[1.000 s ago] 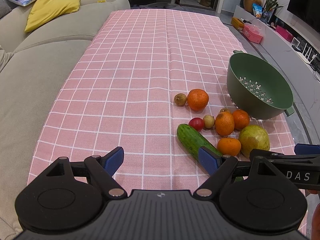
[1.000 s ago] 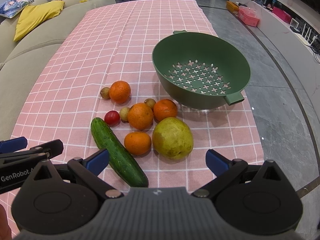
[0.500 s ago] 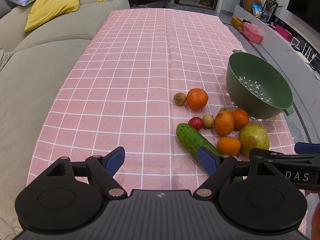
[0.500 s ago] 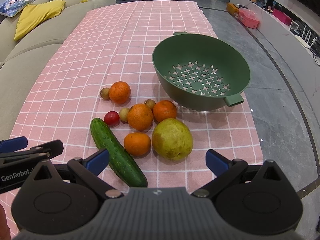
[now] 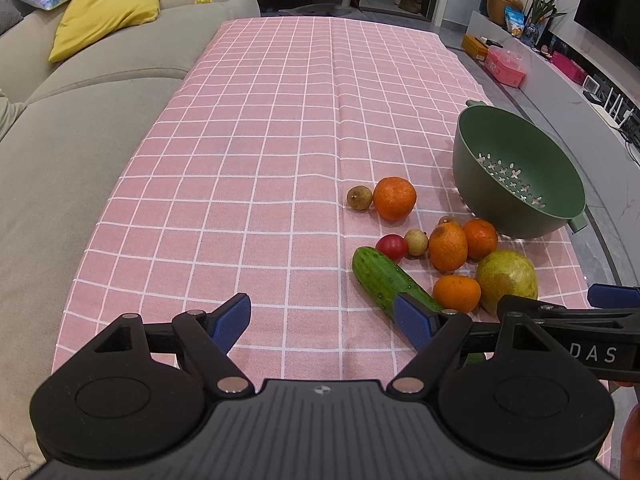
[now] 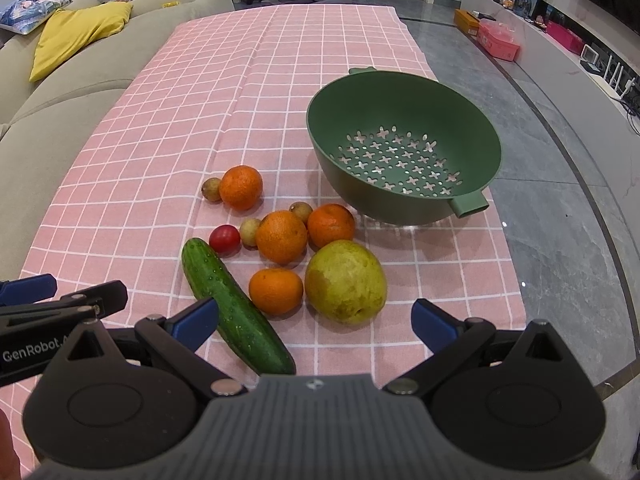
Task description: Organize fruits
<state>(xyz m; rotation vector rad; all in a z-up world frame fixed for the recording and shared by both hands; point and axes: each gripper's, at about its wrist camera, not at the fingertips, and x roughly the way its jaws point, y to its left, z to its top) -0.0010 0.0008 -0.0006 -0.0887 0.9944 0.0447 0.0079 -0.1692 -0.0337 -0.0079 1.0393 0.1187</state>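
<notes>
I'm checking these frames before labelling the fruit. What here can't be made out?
- Near end of the long green cucumber: left wrist view, behind a blue pad of the left hand-held gripper.
- Small brown round fruit: left wrist view, mostly behind an orange.
- Perforated floor of the green plastic colander: left wrist view, partly behind its near wall.

Four round oranges (image 6: 241, 187); one long green cucumber (image 6: 236, 308); one yellow-green pear (image 6: 345, 281); one red tomato (image 6: 225, 239); seemingly three small tan-brown fruits (image 6: 211, 189); one green perforated plastic colander (image 6: 404, 152).
</notes>
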